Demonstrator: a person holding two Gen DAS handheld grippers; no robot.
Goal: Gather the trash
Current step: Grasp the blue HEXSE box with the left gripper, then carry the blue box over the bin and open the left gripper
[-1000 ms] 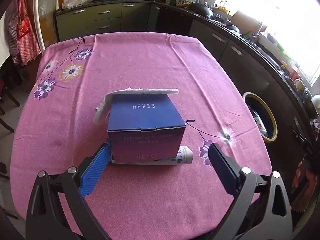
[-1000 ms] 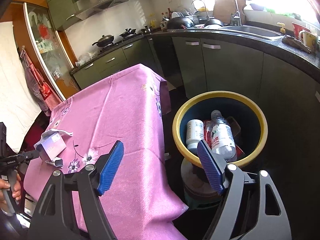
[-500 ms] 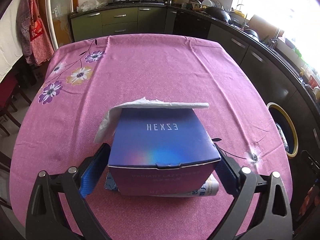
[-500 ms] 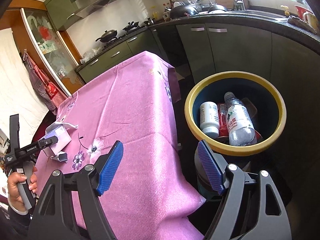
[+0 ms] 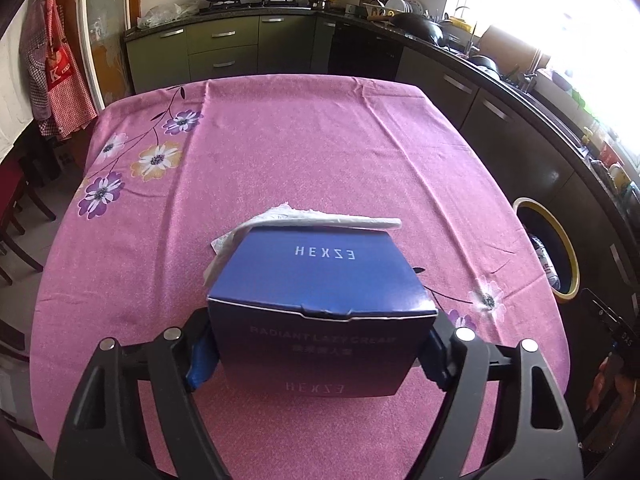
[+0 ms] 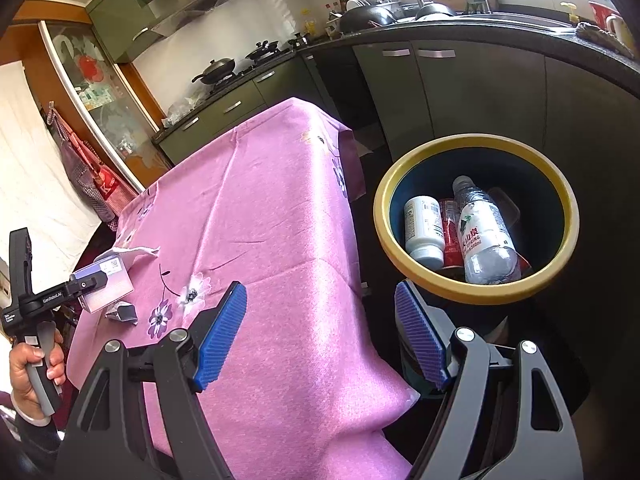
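Note:
A blue HEXZE cream box (image 5: 320, 304) sits between the blue pads of my left gripper (image 5: 318, 354), which presses on both its sides. A white tissue (image 5: 304, 218) lies draped on the box's far edge. In the right wrist view the box (image 6: 106, 282) is held at the table's left end, with a crumpled tube (image 6: 122, 314) on the cloth beside it. My right gripper (image 6: 320, 332) is open and empty, over the table's edge, next to the yellow-rimmed trash bin (image 6: 476, 292) holding bottles.
The table has a pink flowered cloth (image 5: 304, 148). The trash bin also shows in the left wrist view (image 5: 560, 248), on the floor right of the table. Dark kitchen cabinets (image 6: 500, 92) and counter run behind it. A chair (image 5: 16, 208) stands at the left.
My left gripper moved forward around the box and closed on its sides. The tube under the box is now hidden in the left view. My right gripper drifted left, away from the bin.

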